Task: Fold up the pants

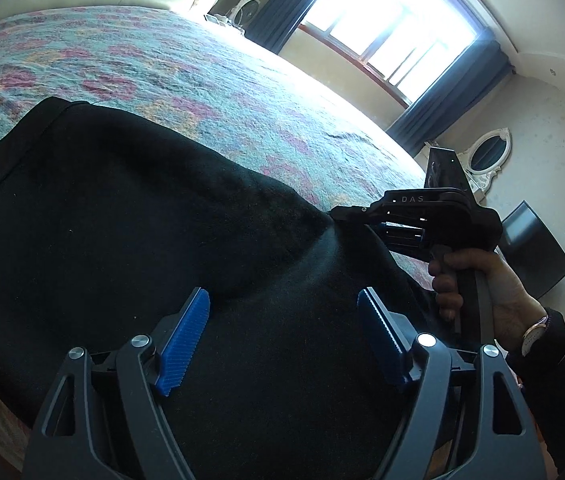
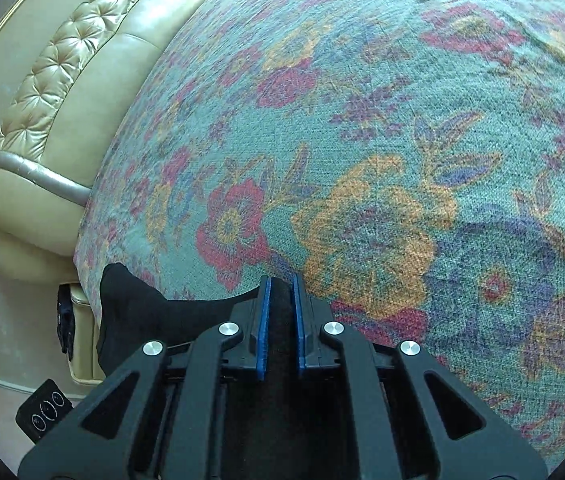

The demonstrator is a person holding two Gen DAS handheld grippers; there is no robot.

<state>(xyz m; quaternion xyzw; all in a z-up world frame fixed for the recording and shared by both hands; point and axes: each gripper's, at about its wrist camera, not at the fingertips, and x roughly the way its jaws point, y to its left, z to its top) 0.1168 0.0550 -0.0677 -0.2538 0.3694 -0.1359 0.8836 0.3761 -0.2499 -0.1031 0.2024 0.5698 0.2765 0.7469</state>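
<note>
left wrist: the left claw (image 1: pixel 282 340) hangs spread just over the black pants (image 1: pixel 122 220), pinching nothing; cloth lies straight ahead and under both pads (image 1: pixel 184 344). the pants spread on the floral bed (image 1: pixel 202 80), running left to right. the right claw (image 1: pixel 336 213) meets their far right edge, cloth ridging toward it.

right wrist: the right claw (image 2: pixel 281 320) is pressed on a fold of pants (image 2: pixel 134 304), which trail back and left. so the right holds; the left is likely nearer the free cloth.
</note>
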